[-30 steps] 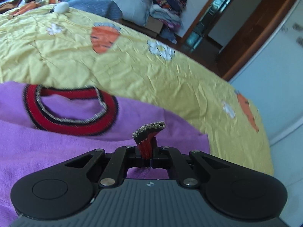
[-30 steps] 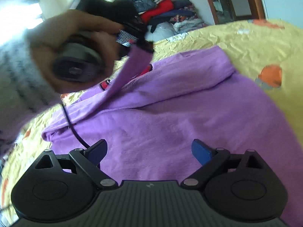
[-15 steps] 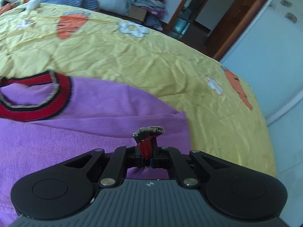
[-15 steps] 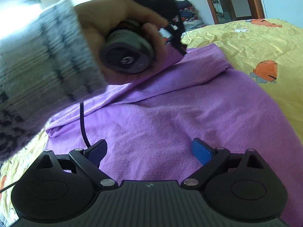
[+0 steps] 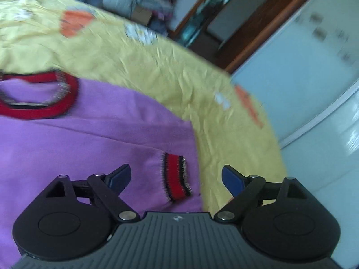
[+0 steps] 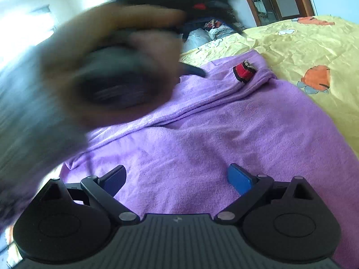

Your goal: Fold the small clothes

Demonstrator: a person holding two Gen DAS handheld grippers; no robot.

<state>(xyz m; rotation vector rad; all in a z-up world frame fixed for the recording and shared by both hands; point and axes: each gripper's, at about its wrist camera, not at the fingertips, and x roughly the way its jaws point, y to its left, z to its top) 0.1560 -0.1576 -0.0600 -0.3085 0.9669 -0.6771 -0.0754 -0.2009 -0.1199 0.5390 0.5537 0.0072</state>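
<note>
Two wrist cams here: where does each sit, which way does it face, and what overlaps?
Left wrist: on the left gripper, fingers open, looking along them across the purple sweater with its red collar and red cuff, over the yellow bedsheet toward a doorway.
Right wrist: on the right gripper, open over the sweater body; a blurred hand fills the upper left.
Shared: sweater, cuff, bedsheet.

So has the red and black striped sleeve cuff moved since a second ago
Yes. The red and black striped sleeve cuff left the now open left gripper and lies flat on the purple knit sweater, near its right edge.
</note>
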